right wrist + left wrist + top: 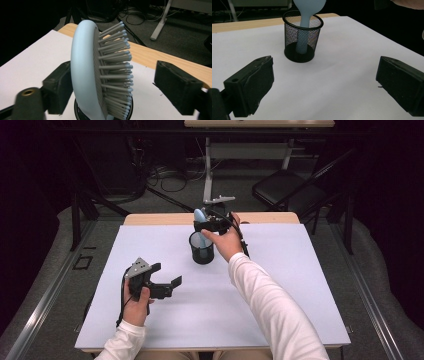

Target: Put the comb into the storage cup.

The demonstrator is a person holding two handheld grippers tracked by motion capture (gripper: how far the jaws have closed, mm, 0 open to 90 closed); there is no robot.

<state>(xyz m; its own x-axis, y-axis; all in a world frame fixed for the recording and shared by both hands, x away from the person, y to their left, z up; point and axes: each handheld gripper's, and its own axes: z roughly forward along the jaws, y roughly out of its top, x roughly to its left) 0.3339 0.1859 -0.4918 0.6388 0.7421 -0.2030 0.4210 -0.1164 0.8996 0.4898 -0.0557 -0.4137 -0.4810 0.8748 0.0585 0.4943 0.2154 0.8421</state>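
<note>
1. White sheet covers the table (280, 310), wooden edge showing at the far side. Largest surface; everything in use sits on its far-centre part.
2. Person's right arm in a white sleeve reaches from near right to far centre; left forearm rests near left.
3. Right gripper (209, 225) is held above the cup, far centre. In the right gripper view its jaws stand apart on either side of the brush head: the left jaw is close against the smooth back, the right jaw is clear of the bristles. No squeeze visible, so I judge the brush released.
4. Left gripper (166, 281) sits near left, well apart from the cup, jaws wide open with nothing between them. It points toward the cup, likely idle while the other hand works.
5. Black mesh cup (302, 40) stands upright at far centre.
6. Pale blue hairbrush (85, 72) stands in the cup, handle down to the bottom, head up above the rim. It leans on the rim, which is probably why it stays upright without a grip.
7. Judgement: drop-in looks done; next would be lifting the right gripper clear without snagging the bristles.
</note>
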